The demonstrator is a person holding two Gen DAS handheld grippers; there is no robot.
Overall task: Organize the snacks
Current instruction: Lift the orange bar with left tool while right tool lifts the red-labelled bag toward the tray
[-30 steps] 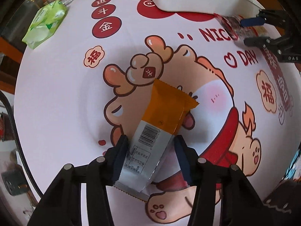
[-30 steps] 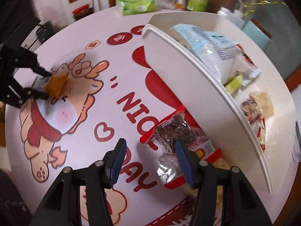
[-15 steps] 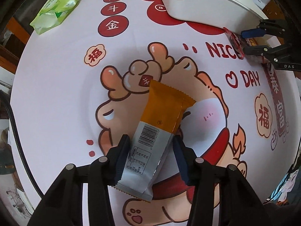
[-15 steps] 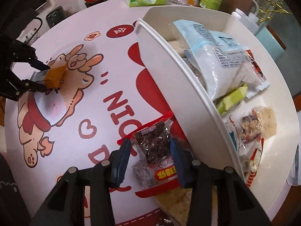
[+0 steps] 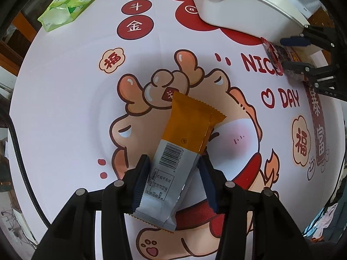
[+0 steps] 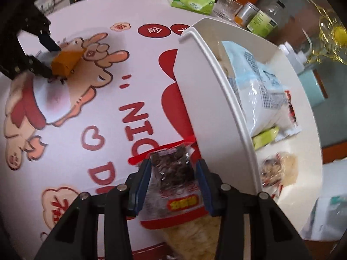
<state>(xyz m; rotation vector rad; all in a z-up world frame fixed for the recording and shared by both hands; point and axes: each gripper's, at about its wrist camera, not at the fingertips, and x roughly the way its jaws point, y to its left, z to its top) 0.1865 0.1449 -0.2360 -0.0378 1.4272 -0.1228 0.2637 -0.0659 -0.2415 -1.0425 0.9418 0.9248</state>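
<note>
Slippage looks the likeliest fault: the left gripper (image 5: 173, 177) clamps only the silver tail of the orange snack bar (image 5: 184, 147), whose far end droops over the tablecloth (image 5: 65, 108), while the right gripper (image 6: 173, 182) pinches a crinkly red-edged snack packet (image 6: 171, 173) just beside the white bin (image 6: 216, 99). Farther off, packets inside the bin overlap, and the packet's lower end is cut off and blurred.

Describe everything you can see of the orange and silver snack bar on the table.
The snack bar is a flat, sealed foil-look wrapper, orange at the far half, silver at the near half, with crimped zigzag ends. Its back faces up, showing a seam, a barcode and a printed table. It lies tilted on the cartoon tablecloth. The left gripper straddles its silver end, fingers against its edges.
</note>
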